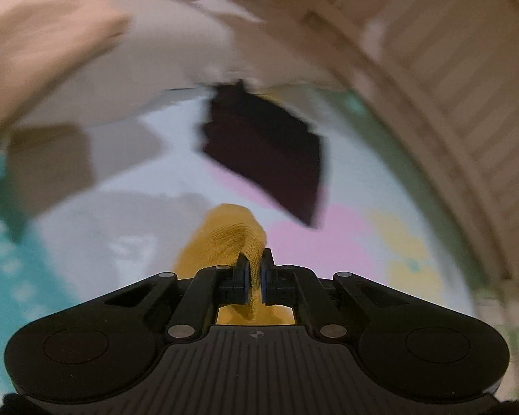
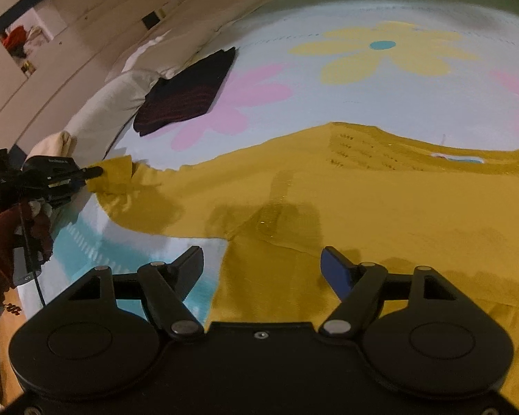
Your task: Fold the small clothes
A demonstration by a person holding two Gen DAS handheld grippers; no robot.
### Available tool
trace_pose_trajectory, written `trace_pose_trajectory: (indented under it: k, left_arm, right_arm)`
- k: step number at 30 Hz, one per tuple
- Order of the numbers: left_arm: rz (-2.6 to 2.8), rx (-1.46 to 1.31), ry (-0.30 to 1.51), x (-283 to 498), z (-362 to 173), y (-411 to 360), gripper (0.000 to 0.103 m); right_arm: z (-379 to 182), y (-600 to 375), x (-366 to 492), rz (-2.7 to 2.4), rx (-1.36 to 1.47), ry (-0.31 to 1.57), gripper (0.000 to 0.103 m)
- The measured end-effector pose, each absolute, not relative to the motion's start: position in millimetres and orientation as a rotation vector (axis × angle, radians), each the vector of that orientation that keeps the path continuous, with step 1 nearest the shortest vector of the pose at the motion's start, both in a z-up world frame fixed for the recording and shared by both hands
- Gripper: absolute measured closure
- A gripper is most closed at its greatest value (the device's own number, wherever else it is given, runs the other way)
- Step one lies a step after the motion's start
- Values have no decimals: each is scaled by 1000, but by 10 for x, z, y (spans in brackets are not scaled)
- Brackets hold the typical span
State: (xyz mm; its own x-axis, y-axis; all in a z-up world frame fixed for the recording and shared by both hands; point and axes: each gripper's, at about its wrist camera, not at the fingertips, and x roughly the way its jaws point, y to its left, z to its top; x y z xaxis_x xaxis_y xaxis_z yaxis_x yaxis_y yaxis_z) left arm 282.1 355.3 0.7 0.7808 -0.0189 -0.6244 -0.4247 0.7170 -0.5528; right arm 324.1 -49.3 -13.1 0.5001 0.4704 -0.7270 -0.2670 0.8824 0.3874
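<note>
Jaws: left gripper (image 1: 254, 269) clenched on mustard knit sweater (image 2: 363, 200) sleeve cuff, right gripper (image 2: 263, 266) released above its body; sleeve fold starting, next carrying cuff inward across sweater.

You see a mustard sweater (image 2: 346, 200) of fine matt knit cloth with a pierced pattern near its upper edge, and a dark folded garment (image 2: 187, 93) of ribbed knit. The flowered sheet (image 2: 328, 103) beneath is smooth, matt printed cloth. The left gripper (image 1: 255, 269) and right gripper (image 2: 263, 266) are matt black plastic with bright metal pivot pins; their base plates are ribbed.
</note>
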Motion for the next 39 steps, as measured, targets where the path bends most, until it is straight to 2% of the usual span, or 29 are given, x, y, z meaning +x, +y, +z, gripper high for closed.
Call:
trace_pose_trajectory:
  k: [8,13,14,15,17,20,23,30,34,39]
  left_arm:
    - [-75,-841,618,2919,412,2347,98]
    - [-265,-762,745,3059,248,1497,95]
    - [-297,-749,779,3080,179,1370,87]
    - [-324,-736,819,3103,108,1254,73]
    - [-365,-709,863,3122,18,1114,71]
    - [-353,-627,854,3154,24,1105,70]
    - [-307,-554,838,3160,34,1212,63]
    - [-123,-320,937,3205,-335,1584,63]
    - [-113,-302,990,3237,-528,1734,63]
    - [-140,-302,988,3237,-490,1721,63]
  right_arm:
    - [-23,-802,3221,413,302,904,26]
    - [-15,-1081,3199,349,339,894,25]
    - [-29,-1148,3199,328,345,898,25]
    - [-48,-1218,3199,305,354,901,25]
    - [-87,-1336,3205,270,380,909,25]
    - [-147,-1479,3238,236,436,920,25]
    - [-196,-1524,3293,223,478,924,25]
    - [-381,-1544,3545,225,525,967,25]
    - [-483,-1525,3690,241,537,986,25]
    - [-645,-1433,3833,264,579,1036,26]
